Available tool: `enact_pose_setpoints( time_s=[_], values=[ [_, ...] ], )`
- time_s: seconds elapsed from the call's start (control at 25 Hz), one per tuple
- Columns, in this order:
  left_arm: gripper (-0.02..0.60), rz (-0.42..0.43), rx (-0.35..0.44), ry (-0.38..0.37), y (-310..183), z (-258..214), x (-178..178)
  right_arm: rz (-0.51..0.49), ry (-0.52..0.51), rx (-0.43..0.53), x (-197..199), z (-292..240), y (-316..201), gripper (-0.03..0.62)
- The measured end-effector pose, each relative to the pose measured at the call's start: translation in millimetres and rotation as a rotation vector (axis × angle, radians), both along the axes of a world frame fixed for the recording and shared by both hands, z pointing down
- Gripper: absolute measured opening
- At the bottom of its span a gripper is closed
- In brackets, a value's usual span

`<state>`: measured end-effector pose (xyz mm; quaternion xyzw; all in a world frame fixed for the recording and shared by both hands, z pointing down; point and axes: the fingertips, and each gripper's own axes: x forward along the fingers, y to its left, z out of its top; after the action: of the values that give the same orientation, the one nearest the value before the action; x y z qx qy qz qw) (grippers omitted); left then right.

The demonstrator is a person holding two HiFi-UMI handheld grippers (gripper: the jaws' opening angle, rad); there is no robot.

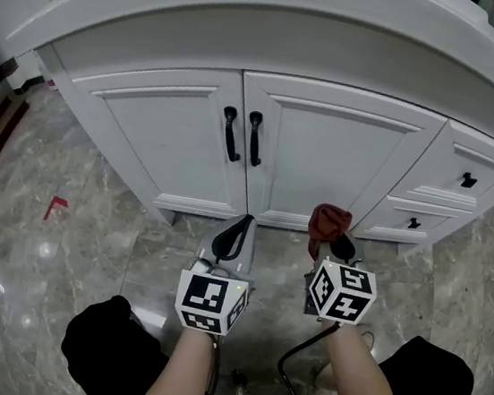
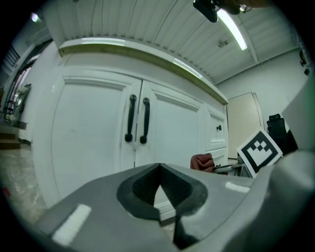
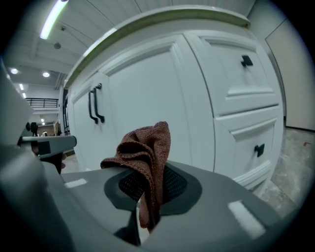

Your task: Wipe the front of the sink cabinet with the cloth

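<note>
Your right gripper is clamped on the reddish-brown cloth, which bunches above the jaws and hangs down between them. You hold it low, close to the right door of the white sink cabinet and near the two drawers, though no view settles whether the cloth touches the door. Your left gripper sits beside it, jaws pressed together on nothing, pointing at the foot of the doors below the two black handles, over the marbled floor.
</note>
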<state>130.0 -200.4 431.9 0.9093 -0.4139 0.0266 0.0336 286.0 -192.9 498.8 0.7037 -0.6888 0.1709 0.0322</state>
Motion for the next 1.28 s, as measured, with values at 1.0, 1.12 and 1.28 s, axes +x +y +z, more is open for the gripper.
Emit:
enact_pose_setpoints(
  time_s=[1.0,1.12,1.28],
  values=[
    [0.000,0.019,0.163,0.069,185,-80,-143,-0.002,0.096,0.197,-152,-105,184,0.080],
    [0.000,0.023,0.171,0.056,200,-82,-154,0.005,0.092,0.193,-157,-107,199,0.078],
    [0.000,0.029,0.185,0.051,212,-86,-162,0.006,0.096,0.203,-165,-111,210,0.078]
  ],
)
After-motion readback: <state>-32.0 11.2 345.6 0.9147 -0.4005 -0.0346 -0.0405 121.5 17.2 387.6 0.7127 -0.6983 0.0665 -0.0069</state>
